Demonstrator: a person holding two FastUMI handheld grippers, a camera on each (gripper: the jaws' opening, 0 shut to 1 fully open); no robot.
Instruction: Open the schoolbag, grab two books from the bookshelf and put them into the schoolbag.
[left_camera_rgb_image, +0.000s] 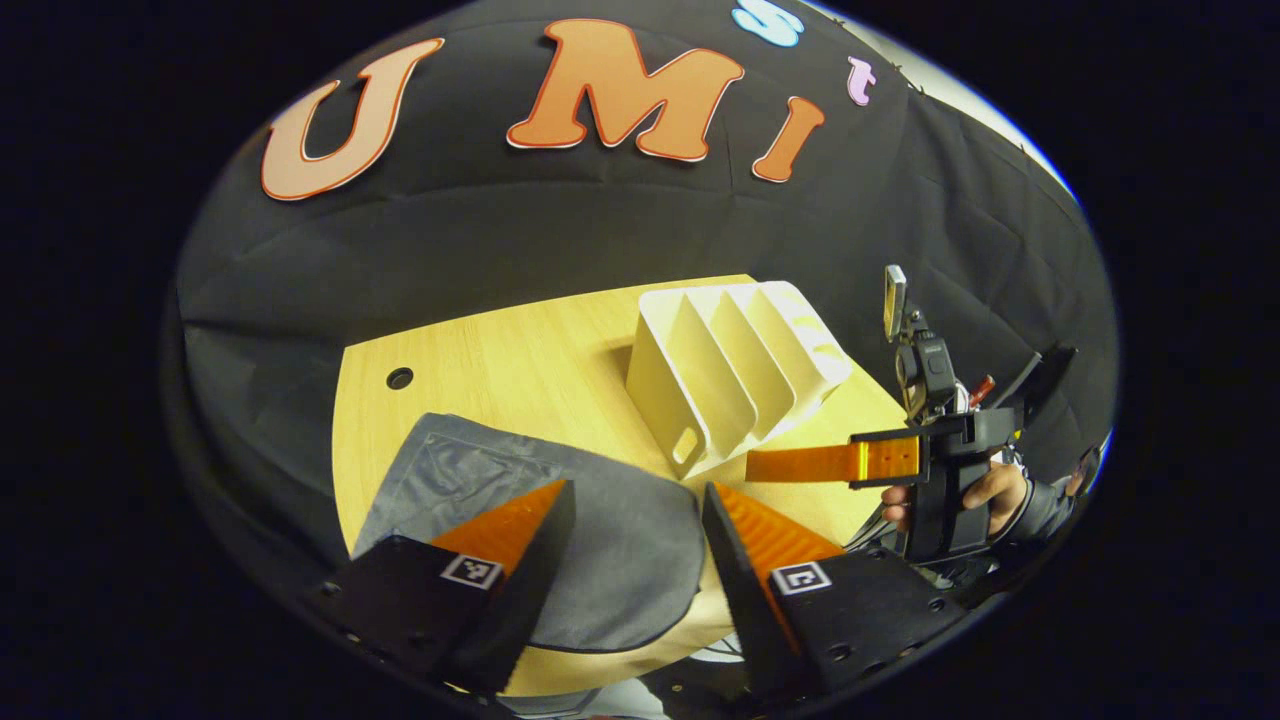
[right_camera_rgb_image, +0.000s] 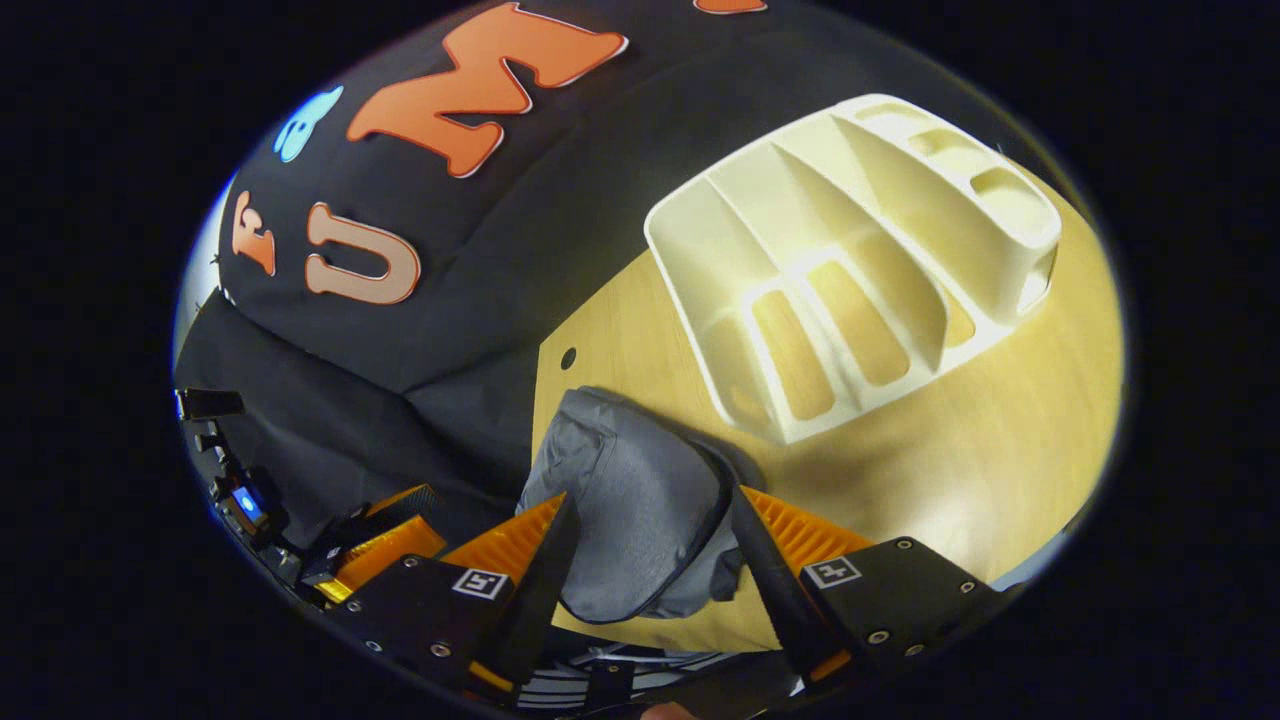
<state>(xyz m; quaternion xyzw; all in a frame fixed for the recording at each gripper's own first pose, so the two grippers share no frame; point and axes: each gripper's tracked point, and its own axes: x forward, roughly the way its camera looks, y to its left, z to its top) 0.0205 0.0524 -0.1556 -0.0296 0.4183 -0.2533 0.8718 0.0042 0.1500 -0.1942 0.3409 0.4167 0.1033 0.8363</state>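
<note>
The grey schoolbag (left_camera_rgb_image: 520, 500) lies flat on the wooden table (left_camera_rgb_image: 480, 350), its flap toward me. My left gripper (left_camera_rgb_image: 638, 490) hovers open just above the bag's near edge, with nothing between its fingers. Behind the bag stands a white slotted bookshelf (left_camera_rgb_image: 735, 375), and the slots I can see into are empty. To its right a hand (left_camera_rgb_image: 990, 495) holds my right gripper (left_camera_rgb_image: 760, 465) level, pointing at the shelf's base. In the right gripper view that gripper (right_camera_rgb_image: 650, 495) is open over the bunched bag (right_camera_rgb_image: 630, 520), with the bookshelf (right_camera_rgb_image: 860, 260) beyond.
A small round hole (left_camera_rgb_image: 399, 378) sits near the table's far left corner. Black cloth walls close in behind and to both sides. Bare tabletop (right_camera_rgb_image: 1000, 450) stretches to the right of the bag. The left gripper (right_camera_rgb_image: 385, 545) shows at the lower left.
</note>
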